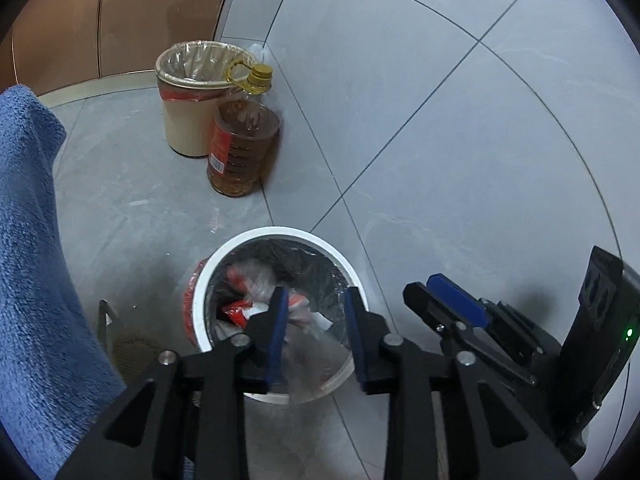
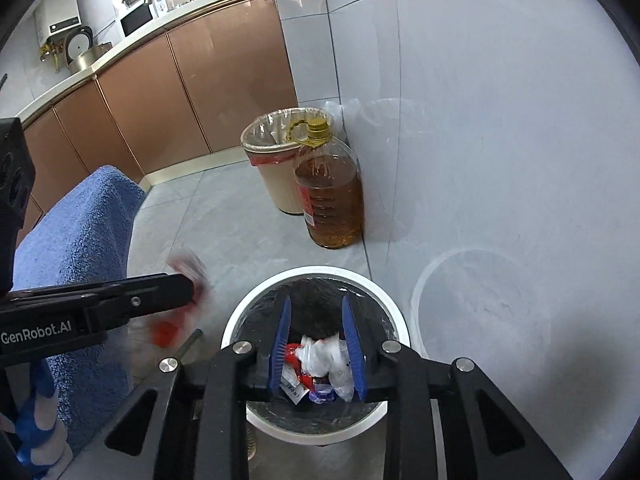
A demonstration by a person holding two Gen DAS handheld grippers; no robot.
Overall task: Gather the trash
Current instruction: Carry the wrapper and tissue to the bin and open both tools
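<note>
A: Over the round white bin [image 2: 400,334], black-lined, crinkly wrappers [image 2: 320,364] are seen inside; the right gripper [image 2: 319,350] is spread, empty.

B: Left gripper [image 1: 316,334] parted too; a blurred red scrap [image 2: 168,330] is glimpsed beside it, grip unclear.

Black linkage tool [image 2: 316,344], blue pads [image 2: 282,340], silver screws, "GenRobot.AI" lettering.

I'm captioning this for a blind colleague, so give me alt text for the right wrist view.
The right claw hangs open over a white bin holding crumpled wrappers. Behind stand an oil bottle and a beige bin; the left claw enters at left beside a blurred red item.
</note>
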